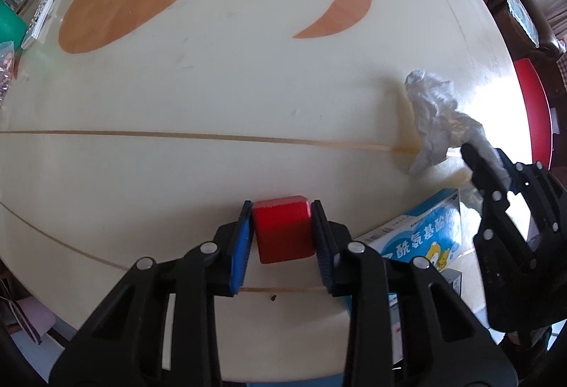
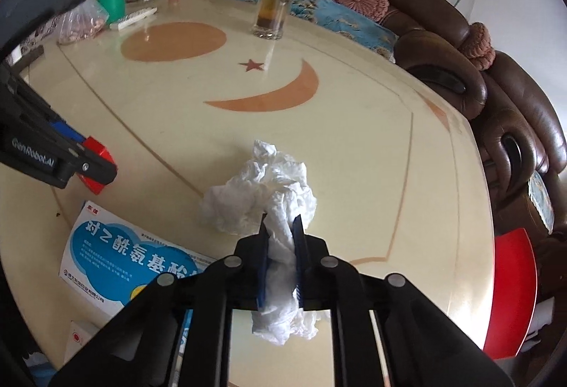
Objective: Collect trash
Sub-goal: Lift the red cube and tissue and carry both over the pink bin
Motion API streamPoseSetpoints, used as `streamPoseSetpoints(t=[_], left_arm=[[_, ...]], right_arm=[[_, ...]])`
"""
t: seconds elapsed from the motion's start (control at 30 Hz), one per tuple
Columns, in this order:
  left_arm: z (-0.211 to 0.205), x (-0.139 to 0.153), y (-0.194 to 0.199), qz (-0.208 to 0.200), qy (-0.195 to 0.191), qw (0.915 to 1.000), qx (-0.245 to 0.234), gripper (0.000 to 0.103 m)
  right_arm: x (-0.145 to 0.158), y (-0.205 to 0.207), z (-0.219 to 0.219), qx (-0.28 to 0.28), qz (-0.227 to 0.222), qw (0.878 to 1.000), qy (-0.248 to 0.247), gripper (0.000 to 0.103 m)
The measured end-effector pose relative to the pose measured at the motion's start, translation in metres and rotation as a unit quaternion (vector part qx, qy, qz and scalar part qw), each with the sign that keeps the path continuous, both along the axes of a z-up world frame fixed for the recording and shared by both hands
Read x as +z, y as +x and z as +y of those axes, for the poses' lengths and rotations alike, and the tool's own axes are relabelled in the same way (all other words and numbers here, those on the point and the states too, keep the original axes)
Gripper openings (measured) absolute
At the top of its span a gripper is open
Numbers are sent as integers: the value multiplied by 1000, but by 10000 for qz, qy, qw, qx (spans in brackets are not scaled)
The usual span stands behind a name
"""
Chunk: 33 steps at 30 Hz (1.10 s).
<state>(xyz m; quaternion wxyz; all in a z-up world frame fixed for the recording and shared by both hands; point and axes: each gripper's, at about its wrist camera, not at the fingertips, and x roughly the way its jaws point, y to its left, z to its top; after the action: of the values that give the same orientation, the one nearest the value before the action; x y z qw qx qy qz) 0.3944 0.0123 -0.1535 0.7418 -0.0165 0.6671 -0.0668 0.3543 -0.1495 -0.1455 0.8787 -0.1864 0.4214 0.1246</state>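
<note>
My left gripper (image 1: 281, 231) pinches the red block (image 1: 283, 233), my right (image 2: 281, 245) clamps the tissue (image 2: 262, 185); I'd lift both straight, grips firm.

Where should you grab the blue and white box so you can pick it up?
The box lies flat on the table, so there is no tall side to pinch. Come from the table's near edge, where it seems to stick out, and grip that end, top and bottom.

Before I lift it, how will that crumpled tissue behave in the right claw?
Crumpled tissue looks very light and floppy; the part beyond the right claw will probably droop. Pinched at one edge only, so it may tear or slip if yanked.
</note>
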Motion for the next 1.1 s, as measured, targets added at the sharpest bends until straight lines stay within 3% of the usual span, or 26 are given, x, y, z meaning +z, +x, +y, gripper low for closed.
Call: streamPoseSetpoints(t=[0.43,0.7,1.1], left_arm=[[-11,25,-30,-434,87,9990,-21,32],[-19,62,-61,-903,160,9955,-220,32],[-7,128,-126,-1492,103,9874,-513,32]], right_arm=[[39,-15,-26,-462,-186,9976,488,10],[77,-42,-32,-556,-449,9948,725,10],[146,-119,-27,-486,-939,9894,1000,10]])
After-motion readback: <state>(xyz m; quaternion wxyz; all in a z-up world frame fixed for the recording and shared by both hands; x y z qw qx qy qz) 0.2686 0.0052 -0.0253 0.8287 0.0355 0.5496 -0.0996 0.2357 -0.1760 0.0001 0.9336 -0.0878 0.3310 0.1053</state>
